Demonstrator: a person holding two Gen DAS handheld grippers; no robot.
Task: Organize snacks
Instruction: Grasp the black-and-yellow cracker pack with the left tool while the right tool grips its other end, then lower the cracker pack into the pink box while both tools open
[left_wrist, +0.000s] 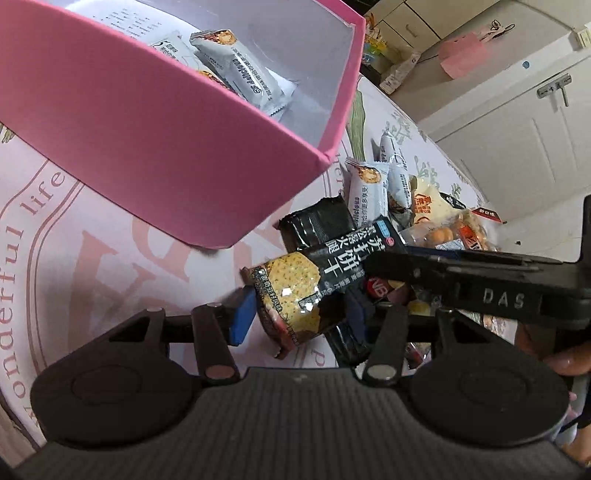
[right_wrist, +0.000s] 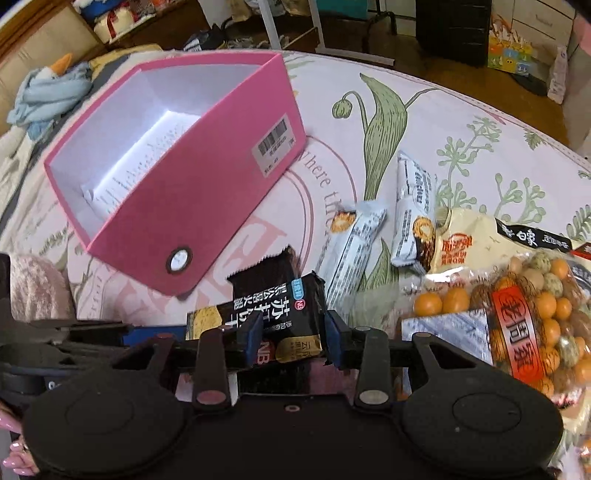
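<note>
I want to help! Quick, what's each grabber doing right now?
Left gripper: open around one end of the black cracker packet, not squeezing it.
Right gripper: shut on the black cracker packet.

— That tablecloth (right_wrist: 424, 122), pink with green plant prints and lettering?

— Yes. At ten o'clock lies a blue plush duck (right_wrist: 51, 88) with an orange beak. At two o'clock, white cabinets (left_wrist: 517, 122) behind a pink paper bag (left_wrist: 463, 57).
</note>
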